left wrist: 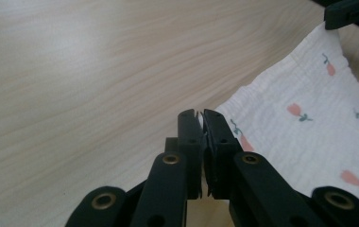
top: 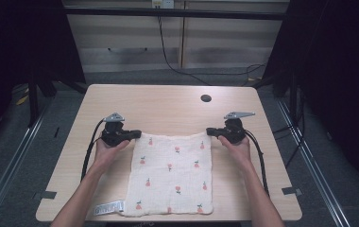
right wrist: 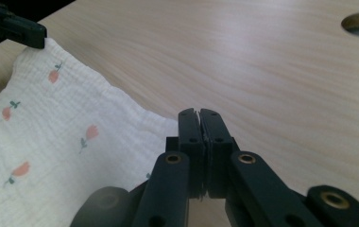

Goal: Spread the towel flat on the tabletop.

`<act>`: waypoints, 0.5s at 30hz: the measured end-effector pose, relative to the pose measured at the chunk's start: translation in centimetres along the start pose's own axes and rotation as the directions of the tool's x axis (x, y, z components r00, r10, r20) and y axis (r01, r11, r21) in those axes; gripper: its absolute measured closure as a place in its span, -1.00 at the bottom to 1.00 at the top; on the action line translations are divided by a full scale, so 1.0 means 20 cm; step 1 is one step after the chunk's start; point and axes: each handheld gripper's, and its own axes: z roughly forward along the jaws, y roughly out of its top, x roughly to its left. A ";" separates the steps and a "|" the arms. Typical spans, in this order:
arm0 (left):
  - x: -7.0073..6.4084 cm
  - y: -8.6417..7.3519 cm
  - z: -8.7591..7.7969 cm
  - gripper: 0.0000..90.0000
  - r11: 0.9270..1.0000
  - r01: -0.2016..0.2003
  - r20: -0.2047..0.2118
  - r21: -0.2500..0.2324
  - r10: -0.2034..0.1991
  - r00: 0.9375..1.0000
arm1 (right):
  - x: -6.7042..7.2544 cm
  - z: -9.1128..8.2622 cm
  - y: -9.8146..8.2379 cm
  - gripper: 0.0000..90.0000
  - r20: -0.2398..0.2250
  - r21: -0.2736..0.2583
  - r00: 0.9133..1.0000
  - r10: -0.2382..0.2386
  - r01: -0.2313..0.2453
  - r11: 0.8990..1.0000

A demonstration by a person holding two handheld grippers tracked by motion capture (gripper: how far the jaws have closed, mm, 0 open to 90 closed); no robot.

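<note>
Item: white cloth (top: 170, 177) with small red fruit print, lying flat on the desk (top: 168, 104), running from mid-desk to the near edge; label tag (top: 109, 207) at its near left corner. Likely light, limp, crinkled, not slippery; best taken at corners. Left gripper (left wrist: 200, 116) clamped on the far left corner; right gripper (right wrist: 200, 113) clamped on the far right corner. Surroundings: cable hole (top: 206, 98) toward the far edge, well apart. No obstruction.
</note>
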 end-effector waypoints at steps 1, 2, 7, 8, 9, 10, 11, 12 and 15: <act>0.00 0.01 -0.01 0.93 1.000 0.000 0.001 -0.007 0.000 1.000 | 0.00 -0.01 0.02 0.96 -0.003 -0.010 1.000 -0.005 0.005 1.000; 0.00 0.02 -0.02 0.93 1.000 -0.001 0.001 -0.012 0.001 1.000 | 0.00 -0.03 0.03 0.96 -0.002 -0.018 1.000 -0.008 0.008 1.000; -0.03 0.08 -0.07 0.93 0.999 -0.017 0.009 -0.041 0.018 1.000 | 0.00 -0.07 0.08 0.96 0.010 -0.040 1.000 -0.016 0.016 0.999; -0.04 0.09 -0.08 0.93 0.999 -0.022 0.009 -0.046 0.023 1.000 | 0.00 -0.08 0.09 0.96 0.012 -0.041 1.000 -0.015 0.016 0.999; -0.04 0.10 -0.08 0.93 0.998 -0.030 0.010 -0.046 0.030 0.999 | -0.01 -0.09 0.10 0.96 0.012 -0.044 1.000 -0.013 0.014 0.999; -0.05 0.11 -0.09 0.93 0.998 -0.034 0.008 -0.053 0.035 0.999 | -0.01 -0.10 0.10 0.96 0.013 -0.046 1.000 -0.013 0.014 0.999; -0.06 0.13 -0.10 0.93 0.998 -0.039 0.010 -0.054 0.040 0.999 | -0.01 -0.11 0.12 0.96 0.013 -0.051 1.000 -0.014 0.014 0.999; -0.06 0.14 -0.11 0.93 0.997 -0.044 0.007 -0.058 0.045 0.999 | -0.01 -0.11 0.12 0.96 0.014 -0.054 1.000 -0.017 0.017 0.998; -0.08 0.18 -0.13 0.93 0.996 -0.056 0.003 -0.072 0.057 0.998 | -0.01 -0.14 0.16 0.96 0.016 -0.062 1.000 -0.024 0.025 0.998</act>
